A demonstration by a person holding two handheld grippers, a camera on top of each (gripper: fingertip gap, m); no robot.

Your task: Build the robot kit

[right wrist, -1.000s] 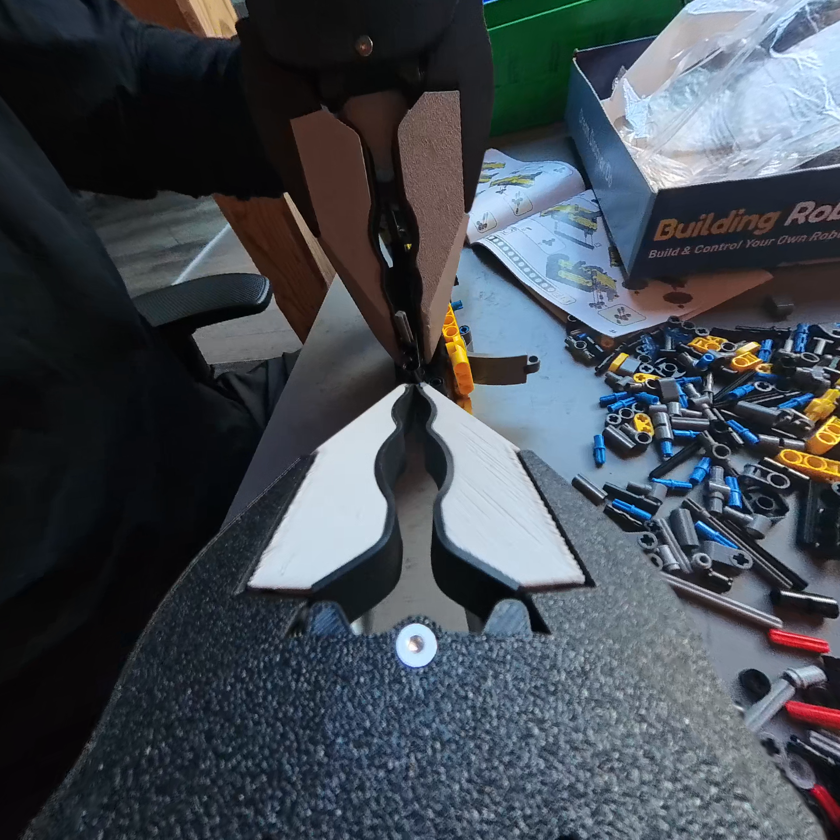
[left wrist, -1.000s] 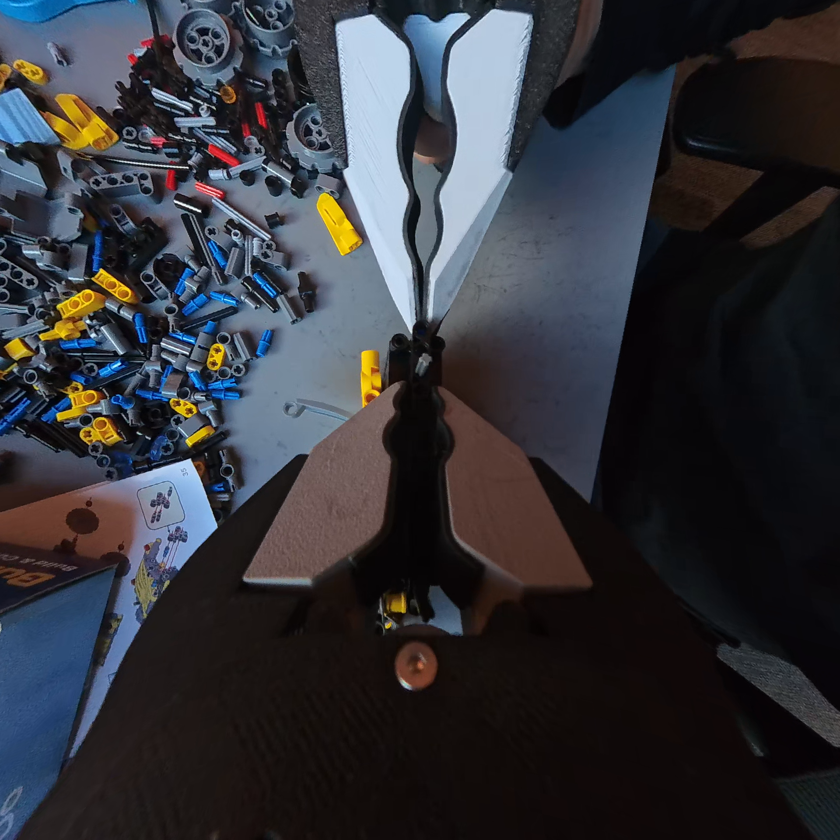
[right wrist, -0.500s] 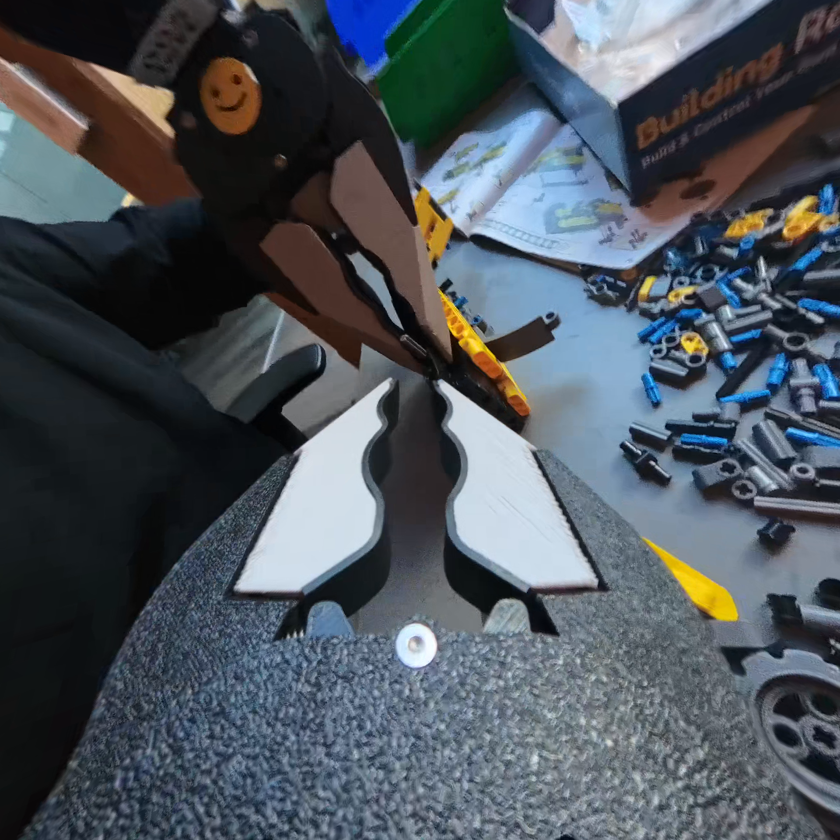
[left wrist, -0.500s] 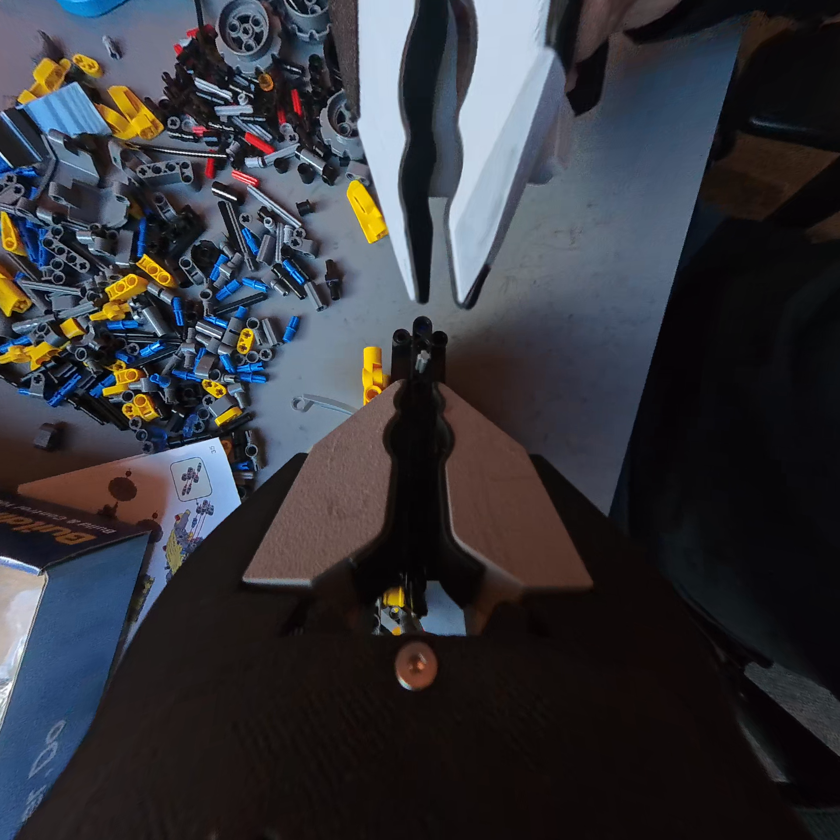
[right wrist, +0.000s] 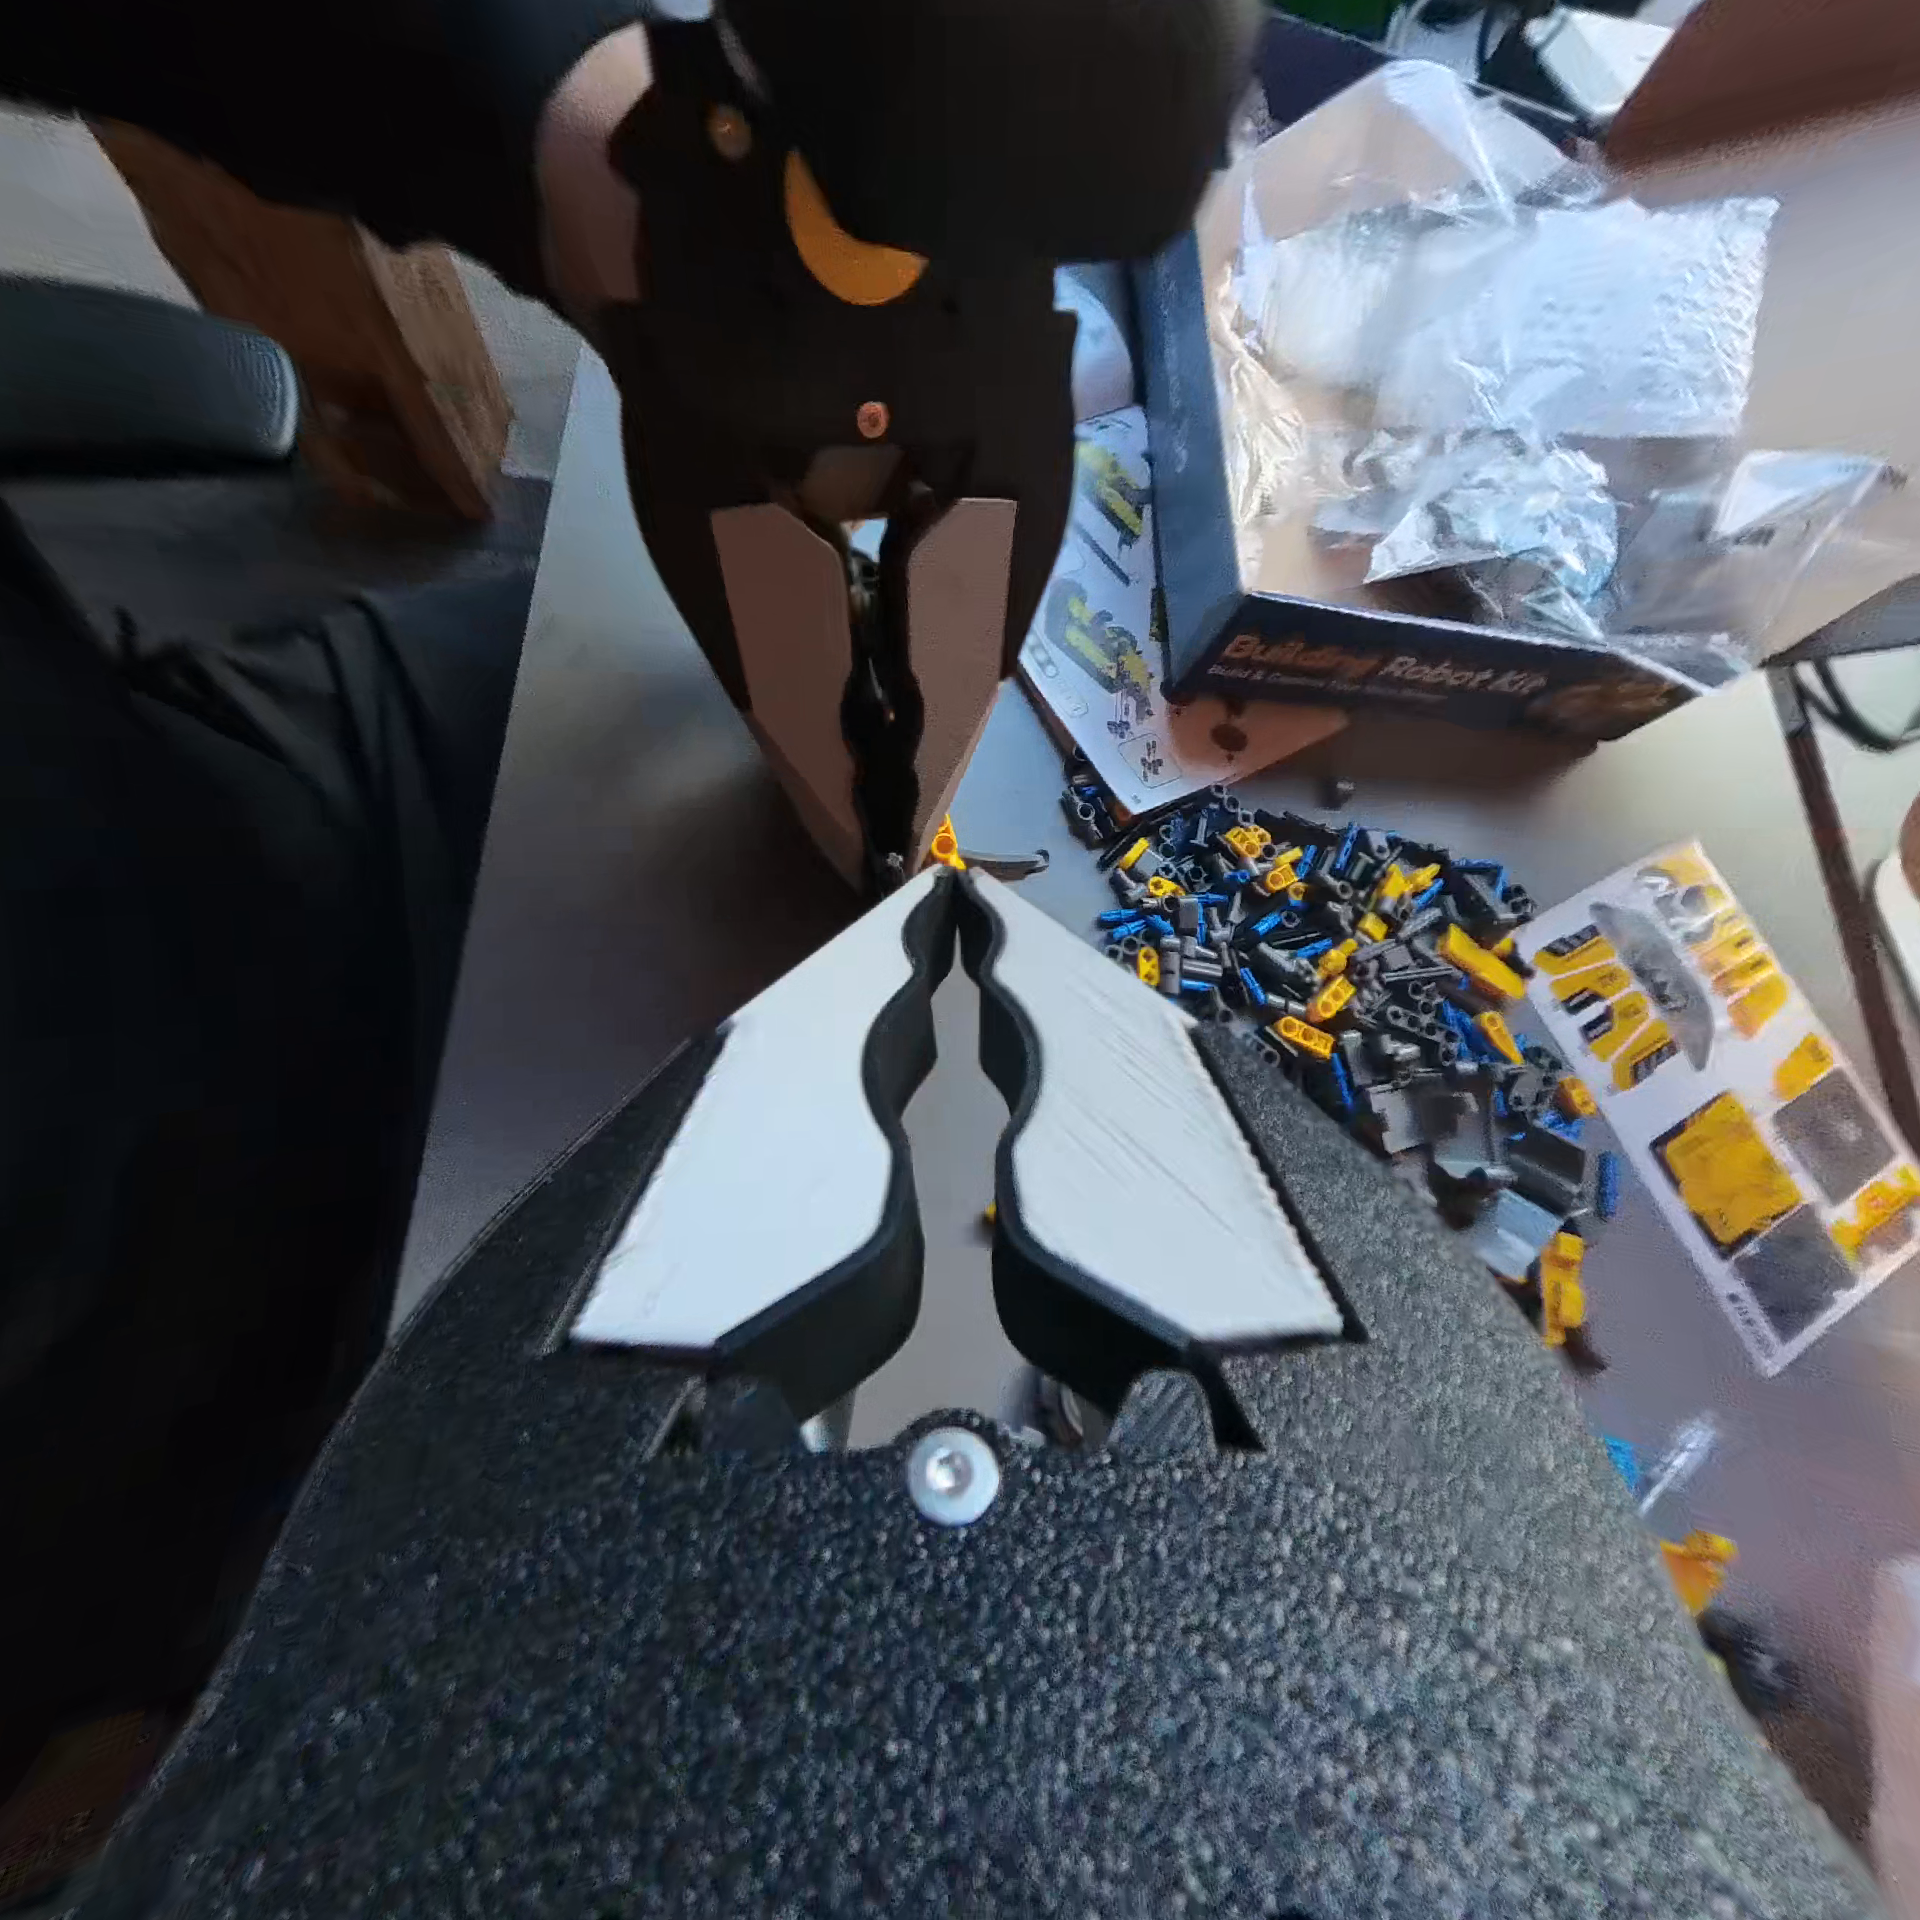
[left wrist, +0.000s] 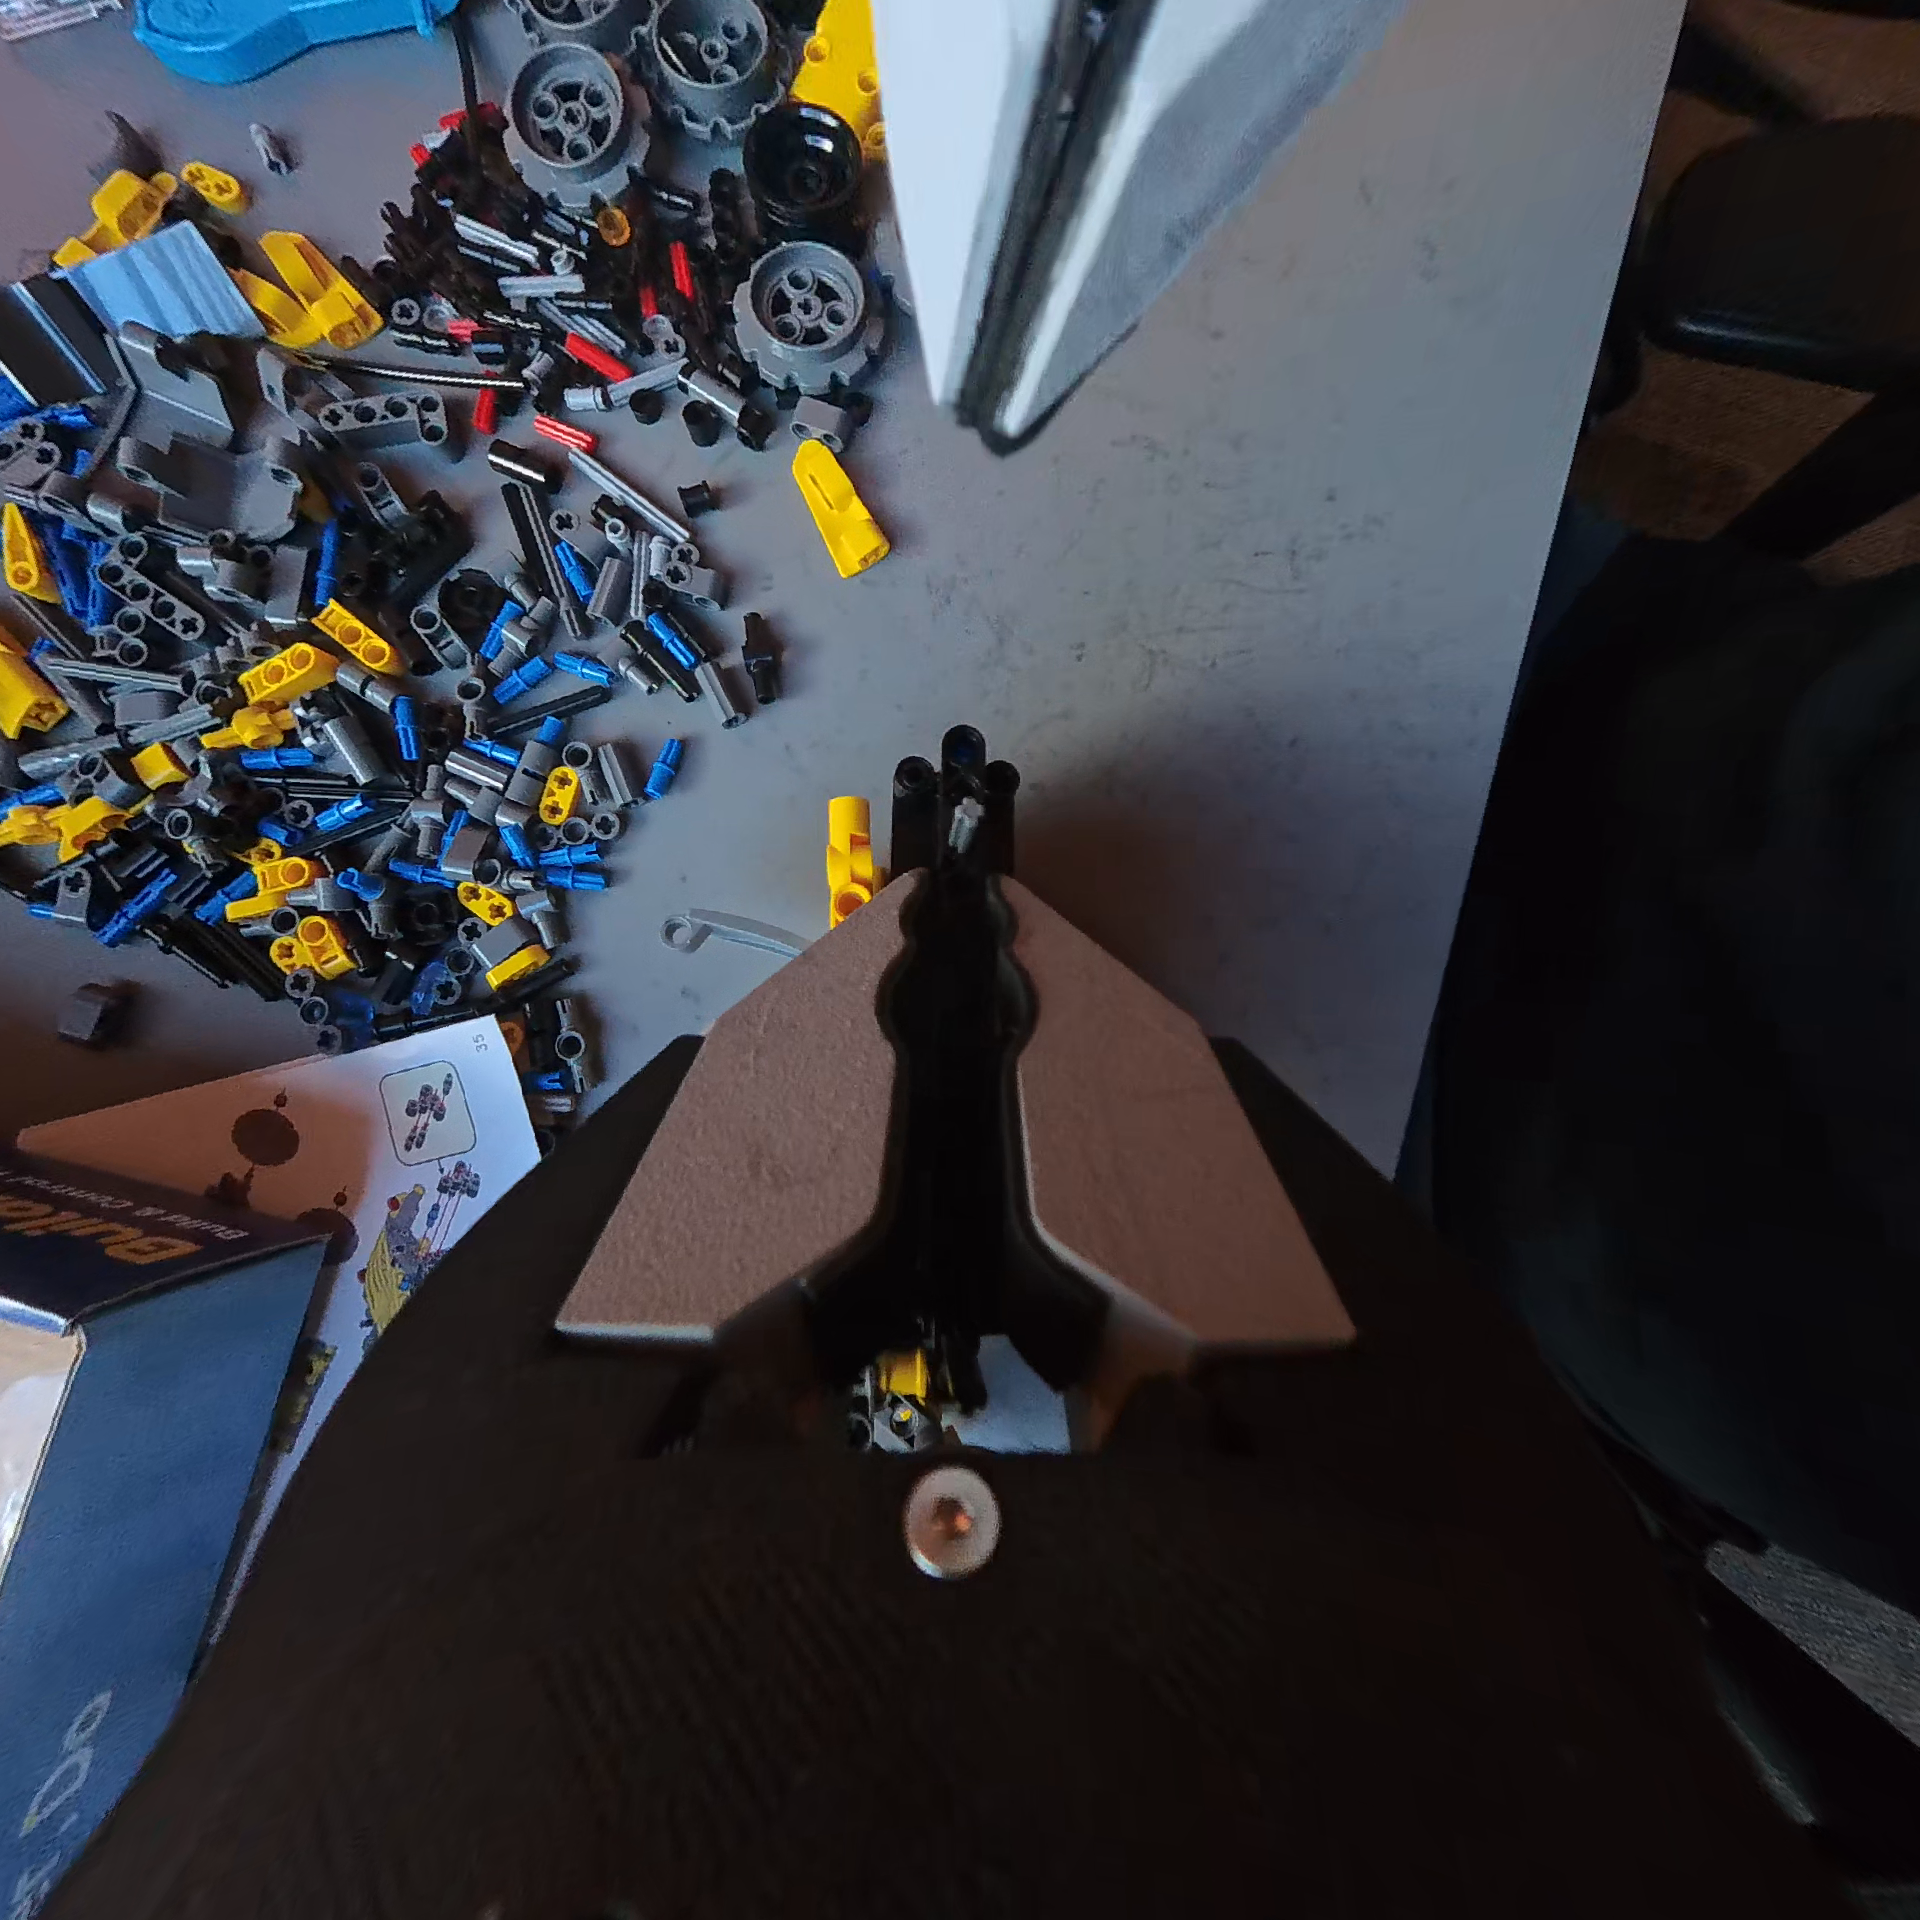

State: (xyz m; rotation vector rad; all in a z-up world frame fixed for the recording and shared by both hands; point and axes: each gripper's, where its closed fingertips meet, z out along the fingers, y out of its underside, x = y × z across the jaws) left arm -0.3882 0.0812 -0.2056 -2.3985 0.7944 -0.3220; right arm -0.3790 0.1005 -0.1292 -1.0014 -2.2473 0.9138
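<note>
Gripping one black assembly [left wrist: 956, 800], left gripper [left wrist: 954, 883]; right gripper [right wrist: 954, 883] fingers together, empty; three grey wheels [left wrist: 805, 307].

parts heap [left wrist: 343, 665] on bench [left wrist: 1195, 623], left of held assembly [left wrist: 951, 810] | wheels [left wrist: 686, 125] behind heap | booklet [left wrist: 436, 1132] under kit box [left wrist: 135, 1403], before heap

The left wrist view looks steeply down, close above the grey desk [left wrist: 1247, 582] near its right edge. The right wrist view faces the opposite way, higher up. Both share the heap of small plastic building pieces [left wrist: 364, 675] [right wrist: 1351, 966].
</note>
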